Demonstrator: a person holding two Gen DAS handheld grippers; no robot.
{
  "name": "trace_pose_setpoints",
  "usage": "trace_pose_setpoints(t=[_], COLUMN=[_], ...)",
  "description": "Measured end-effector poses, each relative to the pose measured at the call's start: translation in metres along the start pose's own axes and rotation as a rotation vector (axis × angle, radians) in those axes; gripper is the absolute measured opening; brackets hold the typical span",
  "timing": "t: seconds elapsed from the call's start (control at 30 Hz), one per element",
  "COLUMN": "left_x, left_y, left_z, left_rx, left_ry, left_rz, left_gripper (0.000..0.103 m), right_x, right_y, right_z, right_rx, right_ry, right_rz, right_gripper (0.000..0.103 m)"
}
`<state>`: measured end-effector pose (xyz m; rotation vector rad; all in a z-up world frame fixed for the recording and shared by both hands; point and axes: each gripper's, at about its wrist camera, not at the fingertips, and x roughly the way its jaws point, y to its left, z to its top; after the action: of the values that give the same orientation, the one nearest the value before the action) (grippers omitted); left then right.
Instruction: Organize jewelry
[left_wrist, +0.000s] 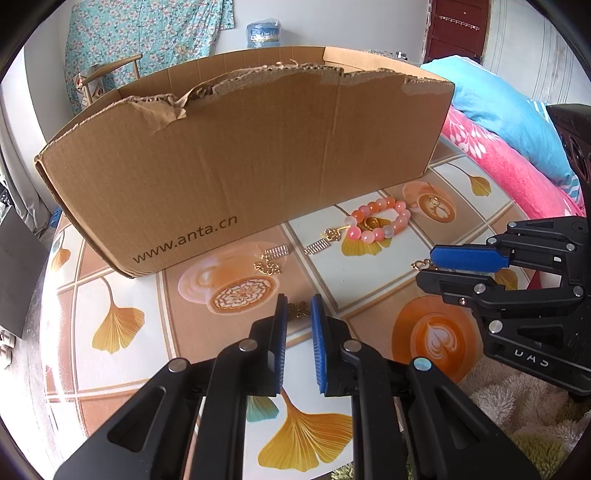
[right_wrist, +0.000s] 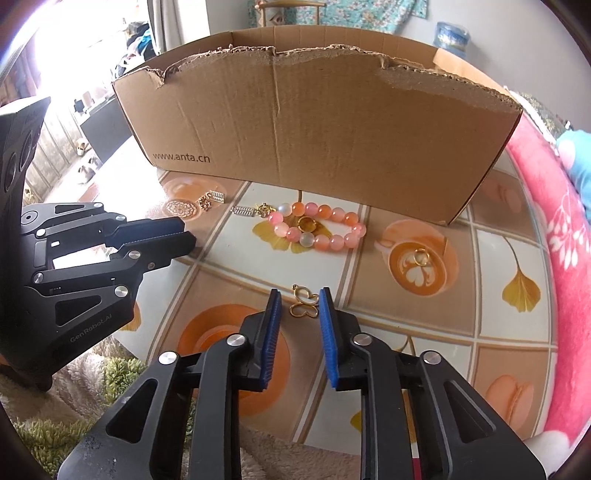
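Right wrist view: cardboard box (right_wrist: 317, 122) behind bead bracelet (right_wrist: 317, 226), ring (right_wrist: 420, 256).

Place: a lived-in home room, likely a bedroom.
Bedding: pink floral quilt (left_wrist: 506, 162) and blue pillow (left_wrist: 495, 107) beside the table.
Table: tablecloth (right_wrist: 417, 314) printed with coffee cups and ginkgo leaves.
Walls: floral fabric (left_wrist: 147, 33) hanging, wooden chair (left_wrist: 110, 74), dark red door (left_wrist: 458, 29).
Floor: shaggy rug (right_wrist: 74, 417).
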<state>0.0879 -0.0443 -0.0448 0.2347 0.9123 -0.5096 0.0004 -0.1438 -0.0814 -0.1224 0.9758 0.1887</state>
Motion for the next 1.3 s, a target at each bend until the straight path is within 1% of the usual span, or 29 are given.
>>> trace_pose_setpoints(t=[0.07, 0.37, 0.4, 0.43, 0.63, 0.73, 0.8, 0.83, 0.87, 0.97, 1.07, 1.13, 1.17, 1.3], left_x=[0.000, 0.000, 0.000, 0.000, -0.002, -0.002, -0.001, -0.001, -0.002, -0.001, -0.001, -0.001, 0.000, -0.001], left_y=[0.000, 0.000, 0.000, 0.000, 0.003, 0.002, 0.001, 0.002, 0.001, 0.001, 0.000, -0.001, -0.001, -0.001], left_z=[0.000, 0.000, 0.000, 0.000, 0.000, 0.000, 0.001, 0.001, 0.000, 0.000, 0.000, -0.001, 0.000, -0.001], left_rx=[0.000, 0.001, 0.000, 0.000, -0.007, -0.004, -0.004, -0.004, -0.003, -0.002, 0.001, 0.001, 0.001, 0.003], left_ry=[-0.001, -0.002, -0.002, -0.002, -0.006, -0.006, -0.007, -0.007, -0.008, -0.008, -0.009, -0.010, -0.010, -0.012], left_rz=[-0.001, -0.001, -0.002, -0.003, -0.012, -0.007, -0.005, -0.005, -0.004, -0.001, 0.002, 0.004, 0.004, 0.007], left_gripper=[0.012, 0.012, 0.012, 0.012, 0.012, 0.012, 0.012, 0.012, 0.012, 0.012, 0.012, 0.012, 0.012, 0.012], right_x=[-0.002, -0.003, -0.004, -0.004, -0.006, -0.008, -0.010, -0.011, -0.010, -0.008, -0.008, -0.008, -0.008, -0.010], right_y=[-0.002, -0.010, -0.012, -0.022, -0.033, -0.035, -0.036, -0.035, -0.034, -0.029, -0.023, -0.020, -0.020, -0.023], right_z=[0.000, -0.001, -0.001, -0.001, 0.001, 0.001, 0.002, 0.002, 0.003, 0.004, 0.004, 0.004, 0.004, 0.003], right_rx=[0.007, 0.045, 0.050, 0.055, 0.071, 0.081, 0.080, 0.079, 0.076, 0.063, 0.030, 0.013, 0.008, 0.017], right_ry=[0.001, -0.002, -0.003, -0.001, 0.003, 0.002, -0.002, -0.004, -0.004, 0.006, 0.003, 0.001, 0.000, -0.003], right_rz=[0.003, 0.037, 0.041, 0.048, 0.063, 0.072, 0.067, 0.067, 0.066, 0.049, 0.014, -0.004, -0.006, 0.005], right_gripper=[0.012, 0.011, 0.002, 0.000, 0.000, 0.004, 0.012, 0.019, 0.020, 0.020, 0.020, 0.017, 0.012, 0.011])
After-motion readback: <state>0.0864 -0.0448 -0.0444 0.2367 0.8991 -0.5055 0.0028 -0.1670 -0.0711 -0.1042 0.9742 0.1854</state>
